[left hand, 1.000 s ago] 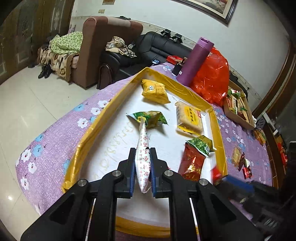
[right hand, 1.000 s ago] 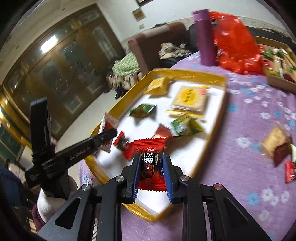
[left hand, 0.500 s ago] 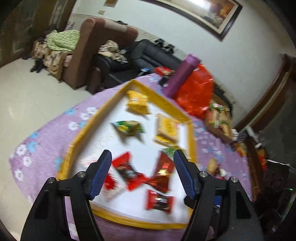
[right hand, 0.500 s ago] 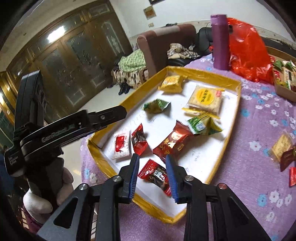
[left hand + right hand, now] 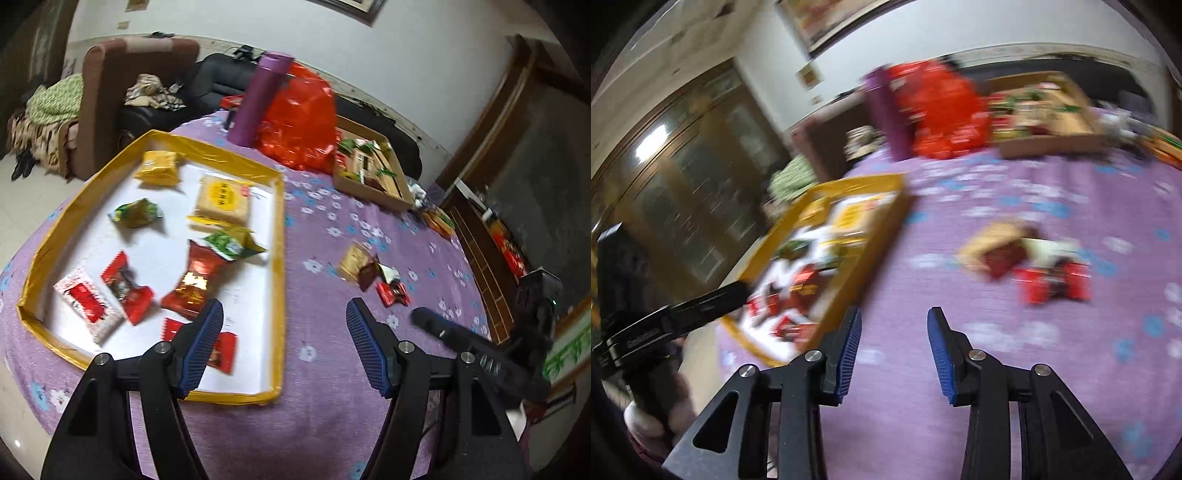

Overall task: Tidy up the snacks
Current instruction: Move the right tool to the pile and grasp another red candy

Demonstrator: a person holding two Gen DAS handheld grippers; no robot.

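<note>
Over the purple flowered bench (image 5: 325,406), my left hand-held gripper (image 5: 284,343) gapes wide and empty (right hand-held gripper (image 5: 894,347) opening, nothing between), beside the gold-rimmed white tray (image 5: 279,258).

Both snacks released into the gold tray (image 5: 279,236) — left gripper (image 5: 284,345) and still-opening right gripper (image 5: 893,354) now empty

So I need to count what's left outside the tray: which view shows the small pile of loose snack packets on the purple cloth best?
The left wrist view: the small pile of loose snack packets is fairly sharp, with tan, dark red and bright red wrappers distinguishable. The right wrist view shows the pile larger but smeared by motion blur.
</note>
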